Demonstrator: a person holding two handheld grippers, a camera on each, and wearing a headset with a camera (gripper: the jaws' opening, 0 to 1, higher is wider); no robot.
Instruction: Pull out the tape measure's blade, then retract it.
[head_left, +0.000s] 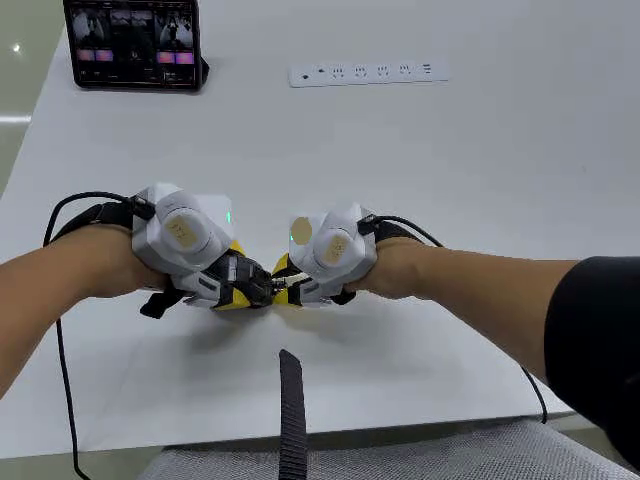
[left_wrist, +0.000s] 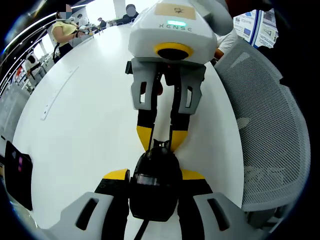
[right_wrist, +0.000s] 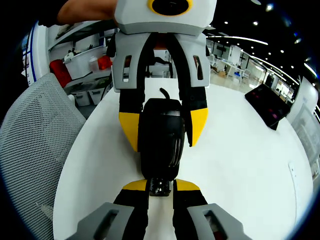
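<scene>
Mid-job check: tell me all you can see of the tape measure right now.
The tape measure is a black, rounded case with a ribbed grip, plastic by its look. The left gripper clamps its sides over the white table. Its front end, at the blade hook, is pinched by the right gripper, which faces the left one. Hardly any blade shows between them.

Three views, one meeting point
The head view looked down from above on the table (head_left: 450, 150); both gripper views faced each other close up, sharing the tape measure (left_wrist: 152, 185) between them.
</scene>
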